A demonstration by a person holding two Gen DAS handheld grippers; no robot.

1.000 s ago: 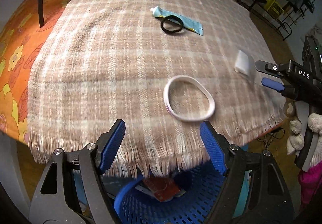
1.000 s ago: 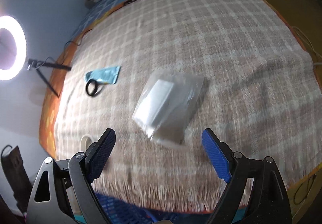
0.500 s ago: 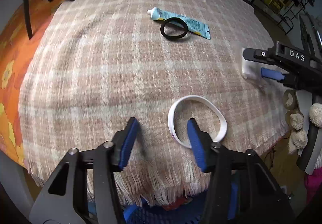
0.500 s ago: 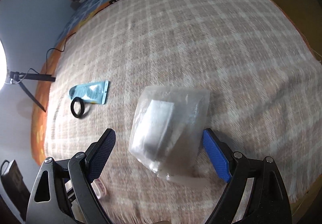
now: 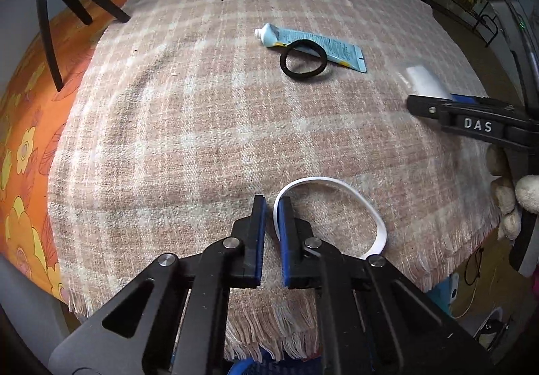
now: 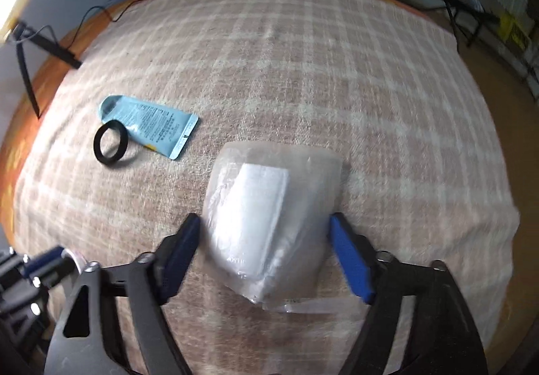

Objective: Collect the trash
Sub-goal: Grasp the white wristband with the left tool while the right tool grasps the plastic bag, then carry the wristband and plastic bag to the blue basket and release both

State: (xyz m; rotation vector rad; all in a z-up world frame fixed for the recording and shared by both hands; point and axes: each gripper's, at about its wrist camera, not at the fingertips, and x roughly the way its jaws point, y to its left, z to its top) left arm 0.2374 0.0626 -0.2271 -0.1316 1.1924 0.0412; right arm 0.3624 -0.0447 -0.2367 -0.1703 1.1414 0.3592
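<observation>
A white plastic ring (image 5: pixel 340 206) lies on the checked blanket (image 5: pixel 202 105) near its front fringe. My left gripper (image 5: pixel 272 210) is shut on the ring's left edge. A clear plastic bag with a white pad inside (image 6: pixel 266 216) lies between the blue pads of my right gripper (image 6: pixel 266 240), which is open around it; the bag also shows at the right of the left wrist view (image 5: pixel 424 80). A light blue tube (image 5: pixel 313 43) with a black ring (image 5: pixel 305 61) on it lies farther back, also in the right wrist view (image 6: pixel 151 120).
A black tripod (image 5: pixel 60 4) stands at the back left on an orange flowered sheet (image 5: pixel 20 125). A blue basket rim (image 5: pixel 246 368) shows below the blanket's front fringe. A plush toy (image 5: pixel 512 186) hangs at the right edge.
My left gripper moved forward and closed on the white ring's left edge. My right gripper came down over the plastic bag, its pads now beside it.
</observation>
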